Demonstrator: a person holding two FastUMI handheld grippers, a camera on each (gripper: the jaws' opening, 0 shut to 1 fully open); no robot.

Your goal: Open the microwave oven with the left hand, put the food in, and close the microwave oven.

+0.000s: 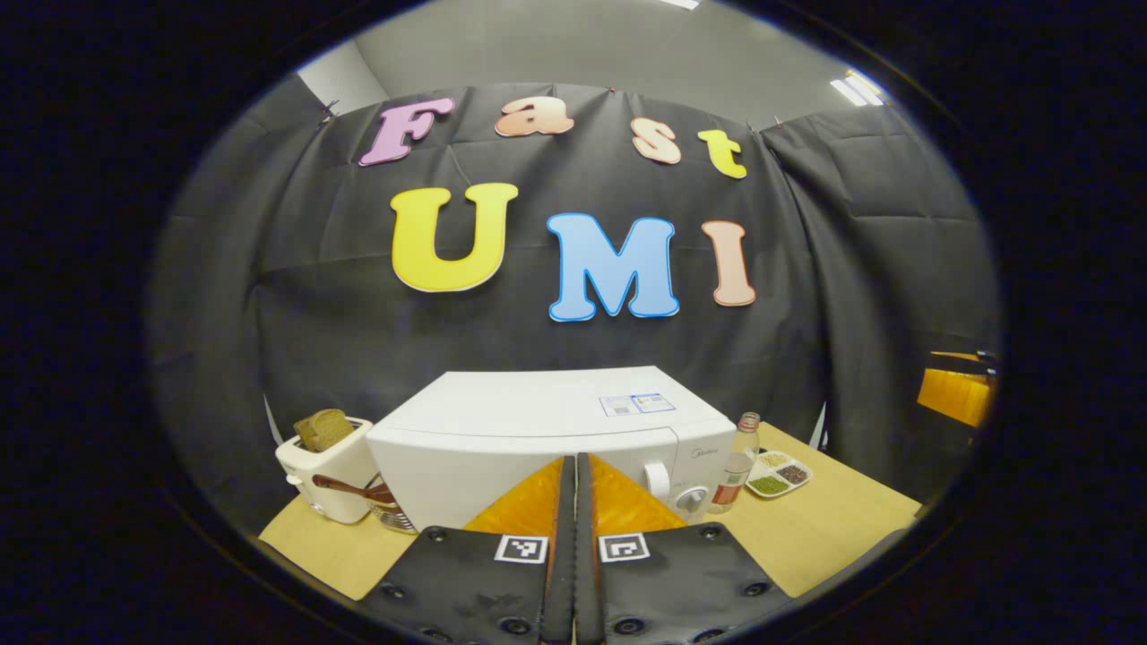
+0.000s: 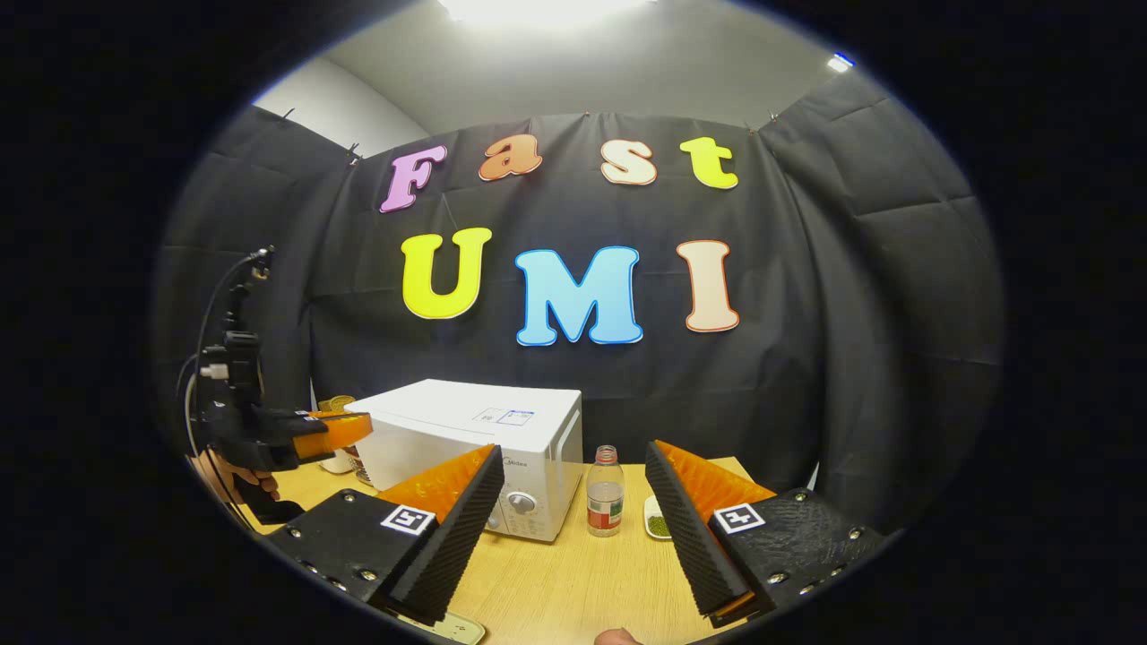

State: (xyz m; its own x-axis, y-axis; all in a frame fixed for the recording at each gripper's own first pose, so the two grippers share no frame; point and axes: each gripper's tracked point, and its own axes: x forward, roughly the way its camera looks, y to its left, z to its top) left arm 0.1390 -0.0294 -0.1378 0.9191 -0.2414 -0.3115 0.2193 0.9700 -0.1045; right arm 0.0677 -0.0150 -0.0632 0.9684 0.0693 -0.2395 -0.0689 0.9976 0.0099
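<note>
We see a brand mark, too small to read, on the closed microwave oven; left gripper pressed together, empty; right gripper spread wide, empty, before the bottle.

Around me hangs the booth's creased black cloth wall, draped in folds and pinned along its top edge. Above it I see a plain grey ceiling with a bright light panel glaring straight overhead, and more strip lights off to the side. Below, a light wooden tabletop runs back to the cloth.
</note>
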